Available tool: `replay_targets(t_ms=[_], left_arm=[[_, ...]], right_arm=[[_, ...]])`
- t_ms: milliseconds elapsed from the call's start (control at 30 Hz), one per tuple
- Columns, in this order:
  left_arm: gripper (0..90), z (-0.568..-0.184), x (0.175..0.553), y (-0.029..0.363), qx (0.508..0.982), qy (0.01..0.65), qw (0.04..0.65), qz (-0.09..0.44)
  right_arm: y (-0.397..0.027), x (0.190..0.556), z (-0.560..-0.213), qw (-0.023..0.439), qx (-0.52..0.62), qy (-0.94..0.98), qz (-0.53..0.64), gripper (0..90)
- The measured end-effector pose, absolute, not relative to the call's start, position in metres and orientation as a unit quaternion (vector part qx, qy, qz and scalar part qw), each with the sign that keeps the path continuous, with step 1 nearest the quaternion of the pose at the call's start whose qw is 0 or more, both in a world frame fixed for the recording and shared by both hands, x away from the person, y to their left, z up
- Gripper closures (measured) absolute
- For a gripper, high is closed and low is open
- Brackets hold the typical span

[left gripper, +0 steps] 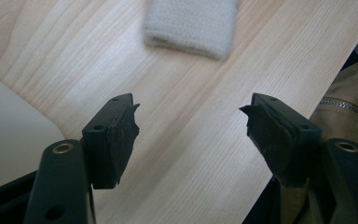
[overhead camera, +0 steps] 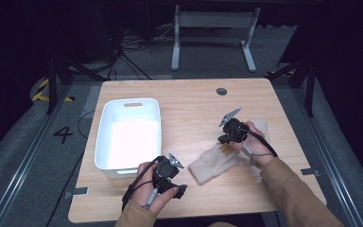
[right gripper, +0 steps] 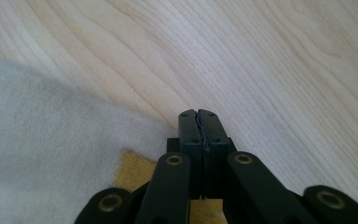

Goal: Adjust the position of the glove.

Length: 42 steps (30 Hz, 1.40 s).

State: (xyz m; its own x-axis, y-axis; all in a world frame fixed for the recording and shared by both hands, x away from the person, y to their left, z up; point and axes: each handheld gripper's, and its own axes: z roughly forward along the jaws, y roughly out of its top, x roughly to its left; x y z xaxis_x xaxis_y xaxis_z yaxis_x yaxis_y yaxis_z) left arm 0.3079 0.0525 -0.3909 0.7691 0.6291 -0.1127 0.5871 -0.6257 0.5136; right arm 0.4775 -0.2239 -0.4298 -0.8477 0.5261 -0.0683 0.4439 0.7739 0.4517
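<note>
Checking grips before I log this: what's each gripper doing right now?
Left gripper: open, nothing between its jaws, above the table.
Right gripper: jaws shut together at the edge of the glove, nothing visibly pinched.

Tan sleeves [overhead camera: 290,191]; black grippers [overhead camera: 229,130]

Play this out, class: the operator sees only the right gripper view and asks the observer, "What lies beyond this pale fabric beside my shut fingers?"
Observer: That fabric is a beige glove lying flat on the table. In the high view a white bin stands to its left.
Operator: Where is the other gripper?
Observer: The left gripper is at the bin's near corner, close to the table's front edge.
Operator: Is it carrying anything?
Observer: No. Its fingers are open over bare wood, and the glove's cuff is ahead of them, blurred.
</note>
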Motion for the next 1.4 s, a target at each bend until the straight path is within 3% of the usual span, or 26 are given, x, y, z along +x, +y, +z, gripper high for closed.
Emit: replay_targets(t_ms=[367, 900, 1400], left_arm=[[28.1, -0.387, 0.315, 0.047, 0.897, 0.332, 0.29, 0.04], [27.1, -0.379, 0.325, 0.041, 0.887, 0.323, 0.326, 0.042], [27.4, -0.374, 0.333, 0.037, 0.88, 0.328, 0.339, 0.046]], right_arm=[[-0.232, 0.462, -0.425, 0.084, 0.255, 0.943, 0.196, 90.0], [-0.24, 0.432, -0.423, 0.053, 0.243, 0.952, 0.177, 90.0], [-0.27, 0.419, -0.398, 0.098, 0.286, 0.912, 0.278, 90.0]])
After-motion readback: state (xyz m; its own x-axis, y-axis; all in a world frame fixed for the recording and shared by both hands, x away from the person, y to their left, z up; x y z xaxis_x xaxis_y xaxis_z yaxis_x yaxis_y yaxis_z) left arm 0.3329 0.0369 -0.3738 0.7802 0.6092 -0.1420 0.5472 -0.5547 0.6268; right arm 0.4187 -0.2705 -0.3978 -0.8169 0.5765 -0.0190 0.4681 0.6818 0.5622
